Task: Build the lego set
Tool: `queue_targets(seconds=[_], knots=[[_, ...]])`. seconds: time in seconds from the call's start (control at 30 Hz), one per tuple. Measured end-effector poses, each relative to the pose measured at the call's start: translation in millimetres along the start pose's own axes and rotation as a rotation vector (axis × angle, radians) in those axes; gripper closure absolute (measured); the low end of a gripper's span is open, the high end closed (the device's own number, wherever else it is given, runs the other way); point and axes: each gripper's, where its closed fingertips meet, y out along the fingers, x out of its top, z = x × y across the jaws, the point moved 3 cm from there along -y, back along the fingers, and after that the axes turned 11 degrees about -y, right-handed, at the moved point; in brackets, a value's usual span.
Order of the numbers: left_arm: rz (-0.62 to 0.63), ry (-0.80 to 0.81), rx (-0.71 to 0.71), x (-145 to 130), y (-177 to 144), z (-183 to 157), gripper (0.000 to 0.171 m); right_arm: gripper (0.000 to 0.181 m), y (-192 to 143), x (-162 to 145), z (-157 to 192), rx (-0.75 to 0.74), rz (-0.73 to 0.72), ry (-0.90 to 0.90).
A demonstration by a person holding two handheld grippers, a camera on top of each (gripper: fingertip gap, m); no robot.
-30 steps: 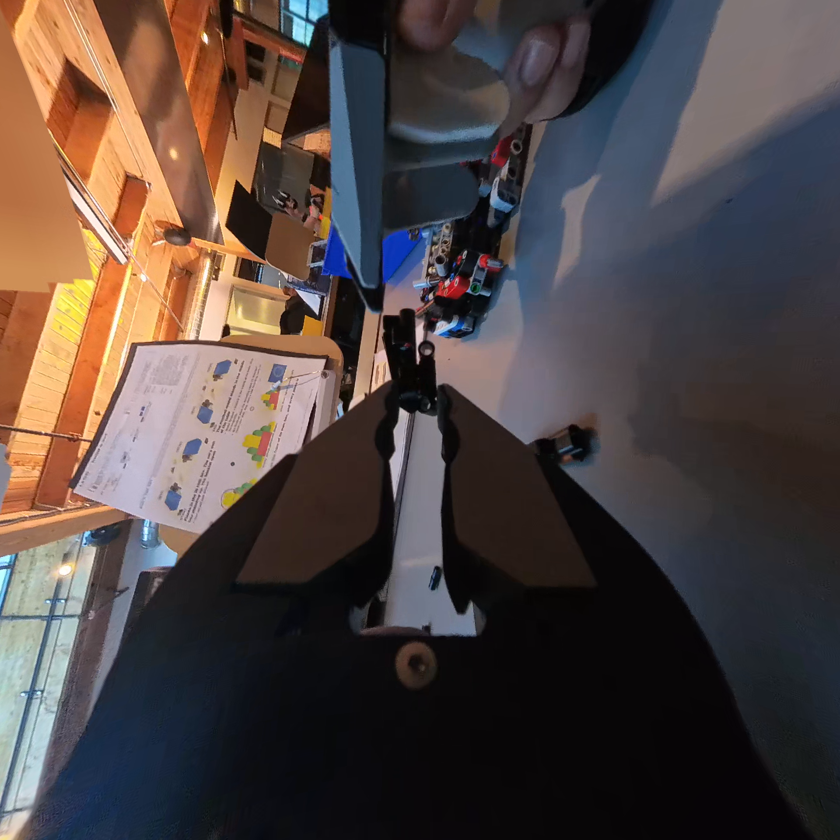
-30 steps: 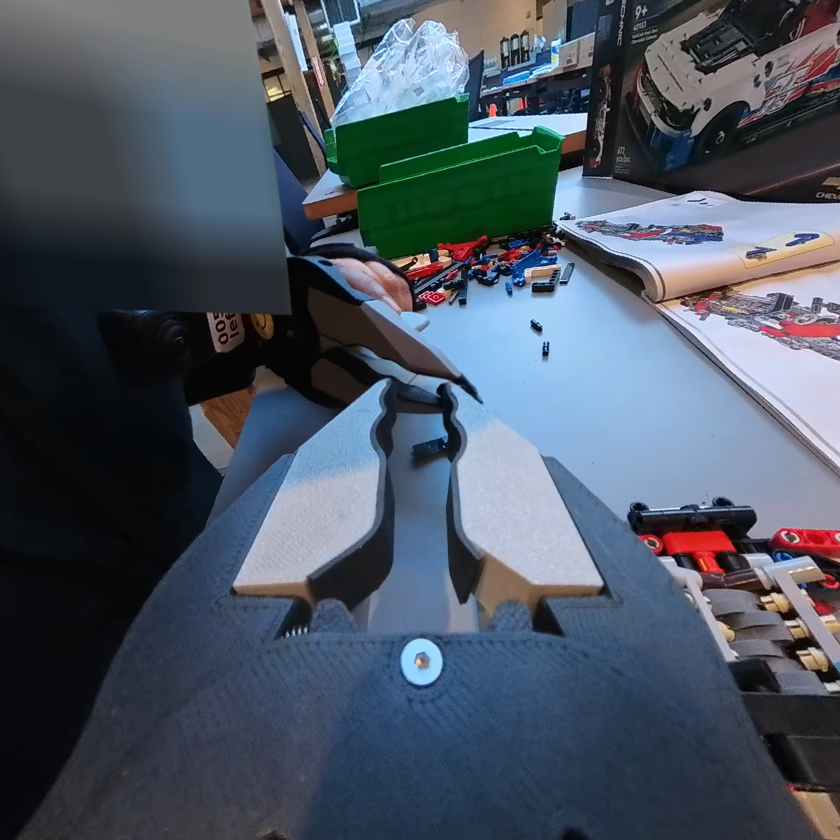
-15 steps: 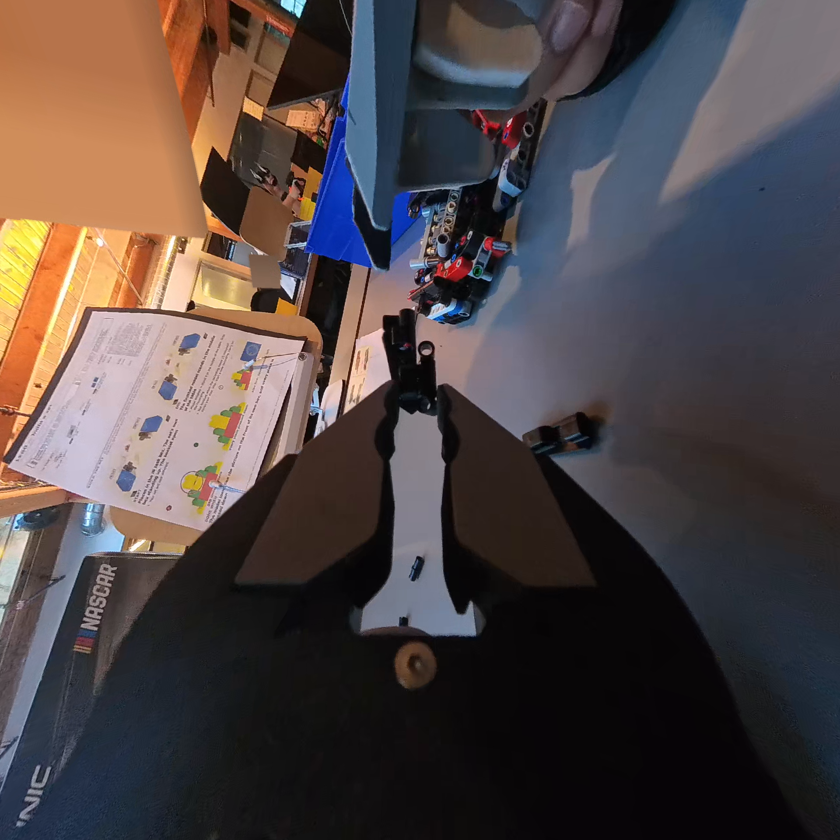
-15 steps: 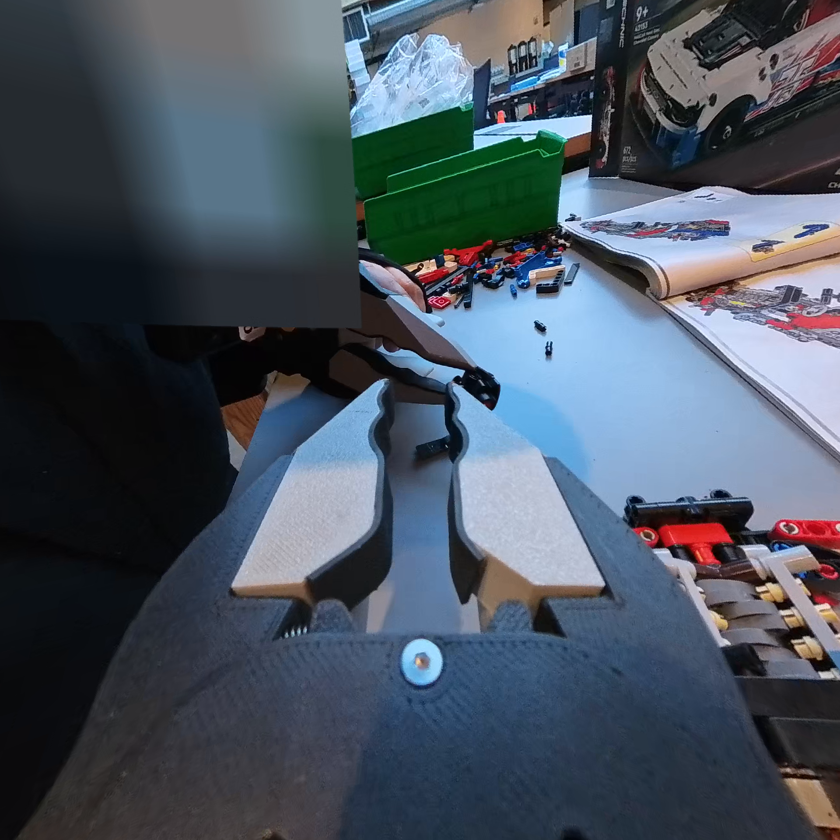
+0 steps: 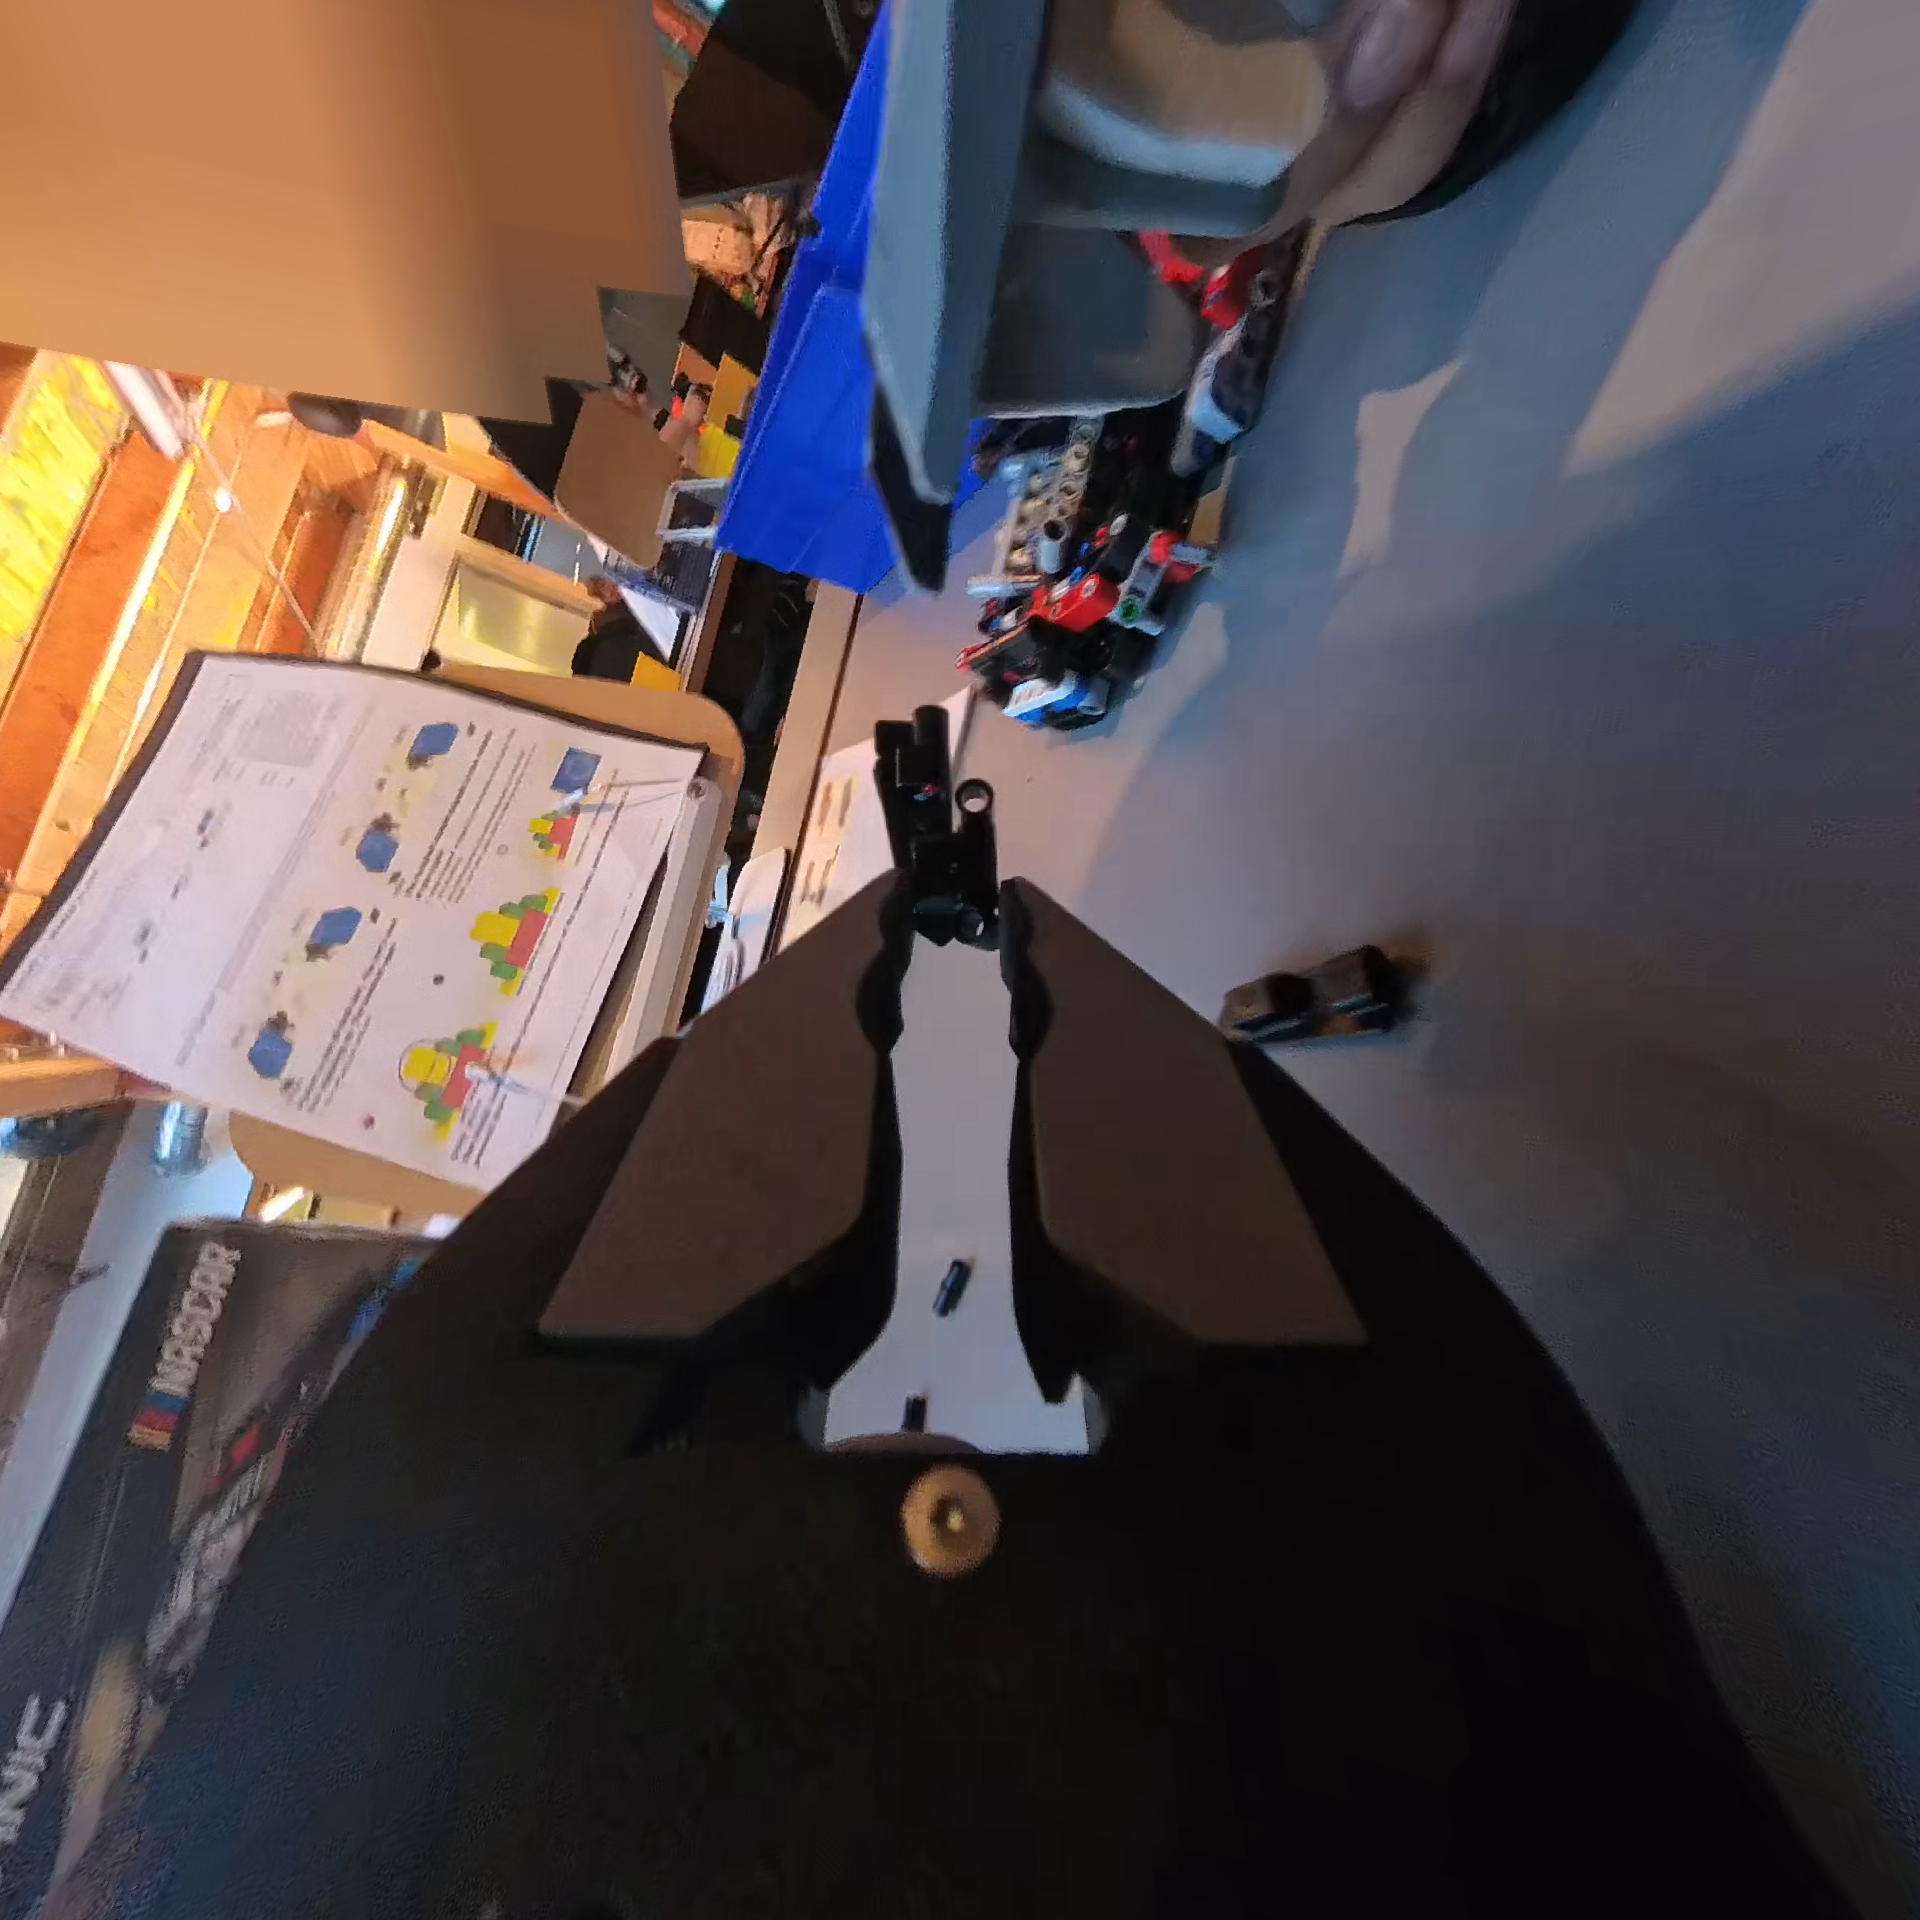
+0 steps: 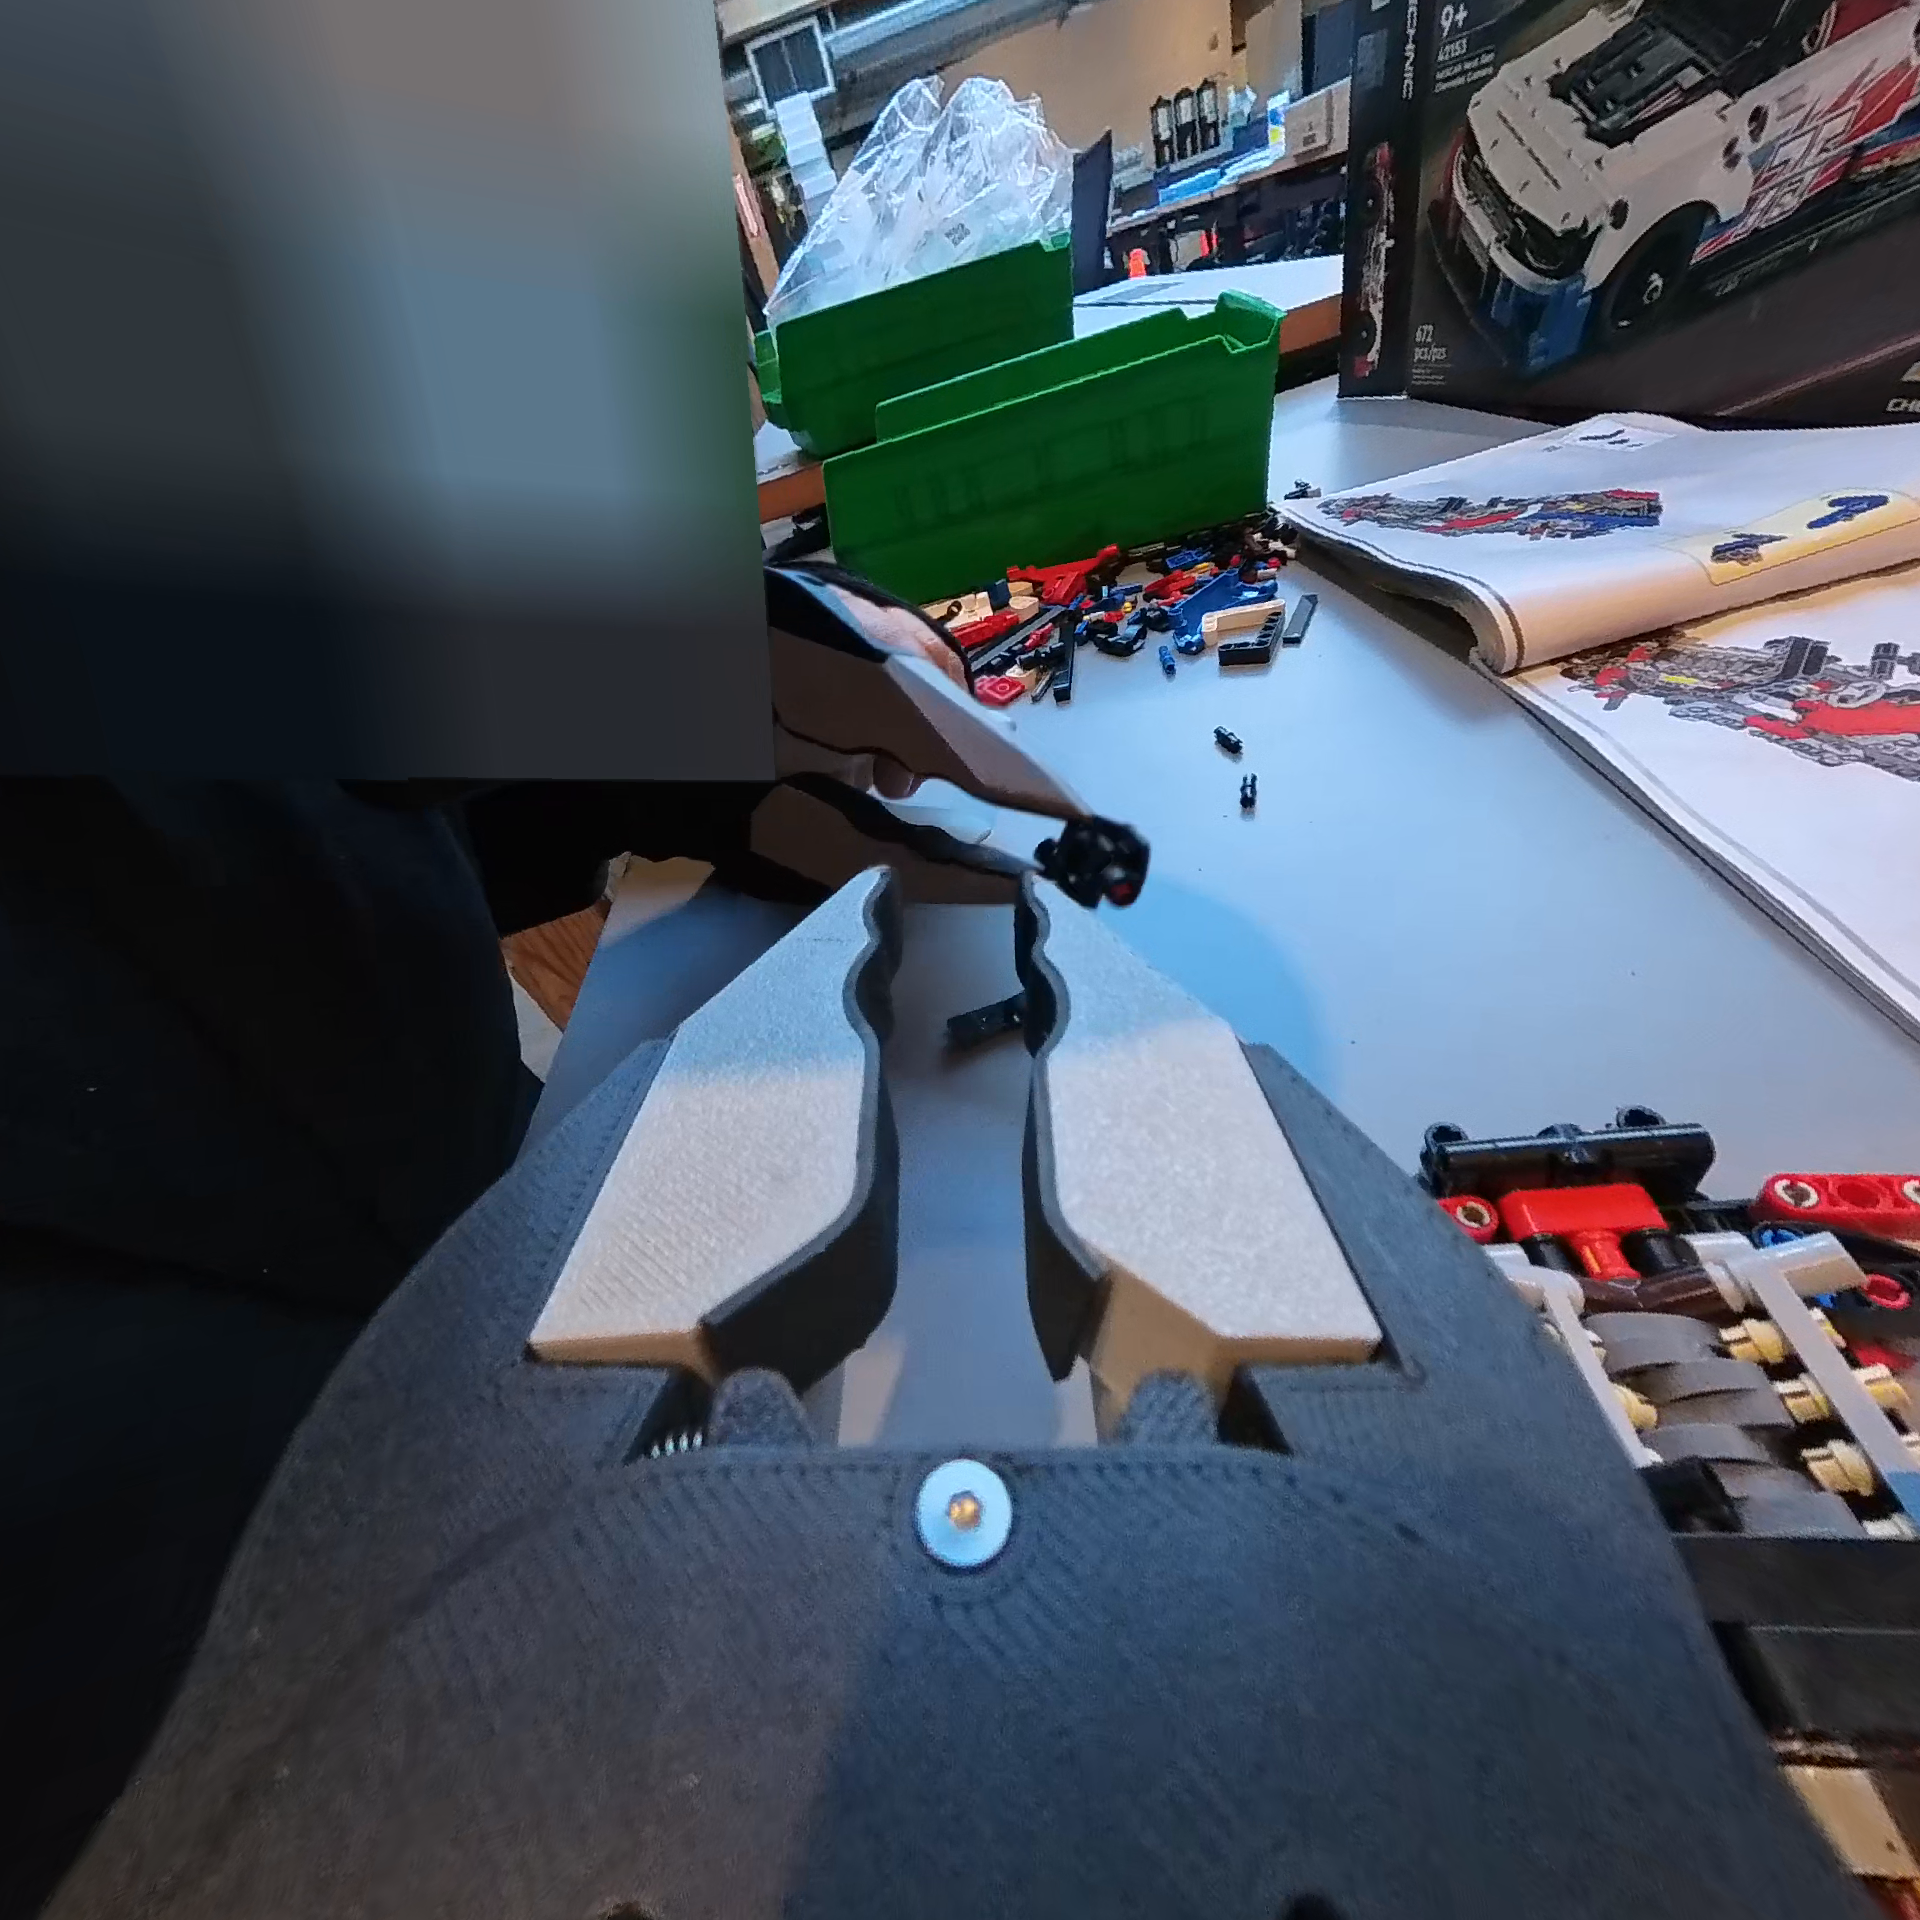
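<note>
Left gripper (image 5: 948, 904) fingers pinched black lego assembly (image 5: 935, 821) above grey desk (image 5: 1558, 727), right gripper (image 6: 951, 914) fingers narrow w/ nothing held, small black pin (image 6: 985, 1023) btwn them on desk.

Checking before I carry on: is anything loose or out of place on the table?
A few black pins lie apart from the parts pile, and one black piece sits by the right gripper. Nothing looks damaged.
</note>
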Motion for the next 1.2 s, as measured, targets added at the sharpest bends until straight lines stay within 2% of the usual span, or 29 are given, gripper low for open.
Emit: queue_targets(seconds=[0.03,0.13,0.27,0.6,0.93,1.2], knots=[[0.016,-0.036,0.007,-3,1,4,0.159,0.163,0,0,-1,-0.004,-0.003,0.004],[0.07,-0.156,-0.015,-16,5,13,0.159,0.164,-1,0,-3,-0.023,-0.001,0.005],[0.086,-0.196,-0.028,-20,6,14,0.159,0.164,-1,-1,-4,-0.043,0.015,-0.008],[0.057,-0.167,-0.03,-15,4,12,0.159,0.165,-1,-2,-7,-0.058,0.018,-0.003],[-0.045,-0.033,-0.053,9,-4,-5,0.159,0.166,-4,-1,-12,-0.106,0.02,-0.019],[-0.037,-0.058,-0.06,6,-3,-3,0.159,0.163,-2,-3,-11,-0.09,0.032,-0.012]])
